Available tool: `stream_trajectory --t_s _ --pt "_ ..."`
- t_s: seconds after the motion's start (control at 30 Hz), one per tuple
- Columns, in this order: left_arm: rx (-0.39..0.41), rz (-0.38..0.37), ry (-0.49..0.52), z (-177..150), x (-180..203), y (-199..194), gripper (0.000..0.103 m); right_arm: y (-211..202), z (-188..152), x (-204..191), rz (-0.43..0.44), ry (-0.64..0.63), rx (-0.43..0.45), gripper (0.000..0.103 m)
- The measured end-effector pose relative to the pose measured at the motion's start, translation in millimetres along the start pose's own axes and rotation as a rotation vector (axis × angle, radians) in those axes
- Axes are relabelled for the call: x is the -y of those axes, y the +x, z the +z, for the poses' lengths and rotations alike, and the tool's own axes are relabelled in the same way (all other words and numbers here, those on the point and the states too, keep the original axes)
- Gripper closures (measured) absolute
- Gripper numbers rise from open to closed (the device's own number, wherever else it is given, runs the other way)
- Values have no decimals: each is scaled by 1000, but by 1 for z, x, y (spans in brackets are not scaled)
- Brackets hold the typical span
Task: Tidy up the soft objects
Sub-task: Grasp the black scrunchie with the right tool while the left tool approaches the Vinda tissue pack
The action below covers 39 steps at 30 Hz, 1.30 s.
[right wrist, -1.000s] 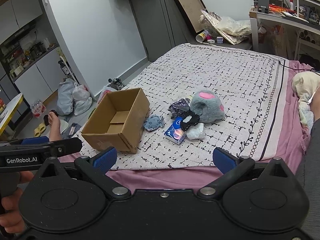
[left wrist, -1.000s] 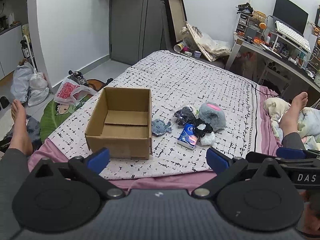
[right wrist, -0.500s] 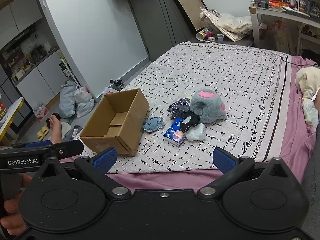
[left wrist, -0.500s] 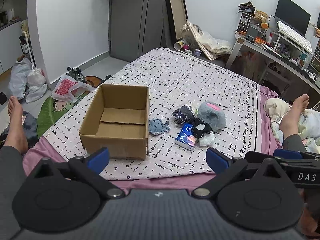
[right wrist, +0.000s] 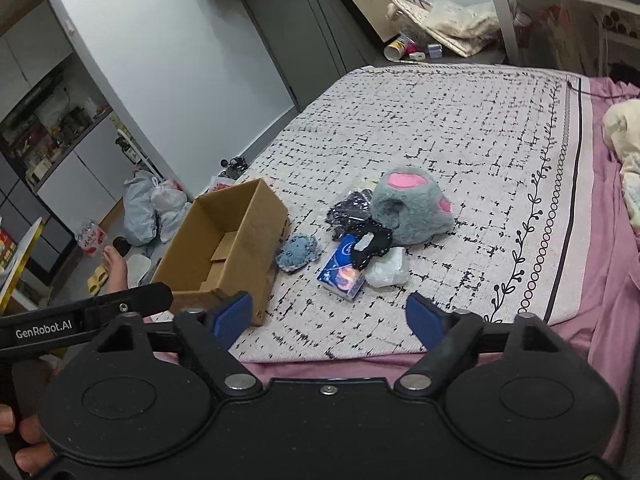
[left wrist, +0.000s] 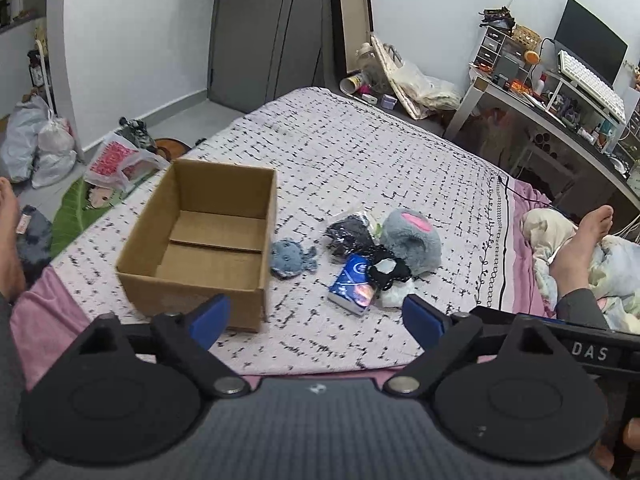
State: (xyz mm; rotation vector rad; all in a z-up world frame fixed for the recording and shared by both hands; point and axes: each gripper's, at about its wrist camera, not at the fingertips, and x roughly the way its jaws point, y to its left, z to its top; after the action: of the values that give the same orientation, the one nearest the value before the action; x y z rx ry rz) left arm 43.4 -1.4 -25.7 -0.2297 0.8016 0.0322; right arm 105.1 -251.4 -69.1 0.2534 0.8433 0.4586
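An empty cardboard box (left wrist: 208,240) (right wrist: 224,248) stands open on the bed. Right of it lie a small blue plush octopus (left wrist: 292,258) (right wrist: 298,252), a dark patterned bag (left wrist: 350,232) (right wrist: 350,210), a grey plush with pink patches (left wrist: 412,240) (right wrist: 412,208), a blue tissue pack (left wrist: 354,284) (right wrist: 342,270), a black soft item (left wrist: 386,270) (right wrist: 370,246) and a white wad (left wrist: 394,296) (right wrist: 388,270). My left gripper (left wrist: 316,318) and right gripper (right wrist: 330,318) hover over the bed's near edge, short of the pile. Both jaws are closing with nothing between them.
The patterned bedspread (left wrist: 360,152) covers a pink sheet (right wrist: 608,280). A person's bare feet (left wrist: 580,244) (left wrist: 8,236) flank the bed. Bags (left wrist: 36,140) lie on the floor at left; a cluttered desk (left wrist: 560,112) stands at right. Each view shows the other gripper's handle.
Both grippers moved forward and down toward the bed, so box and pile look nearer. Both pairs of blue fingertips have drawn closer together.
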Motion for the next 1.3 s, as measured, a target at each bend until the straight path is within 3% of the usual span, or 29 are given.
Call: stream_trajectory --t_s 0.2,0.47,0.83,1.3 --pt "-34 -17 -28 13 7 26 31 19 11 20 -1 51 -24 50" --pt "-75 -24 -38 26 15 61 45 41 31 48 44 135 -63 64" --pt "-135 -18 -64 29 17 109 53 80 49 77 81 204 -153 65" --pt "-185 -7 -23 14 23 166 53 135 38 98 170 369 -185 65"
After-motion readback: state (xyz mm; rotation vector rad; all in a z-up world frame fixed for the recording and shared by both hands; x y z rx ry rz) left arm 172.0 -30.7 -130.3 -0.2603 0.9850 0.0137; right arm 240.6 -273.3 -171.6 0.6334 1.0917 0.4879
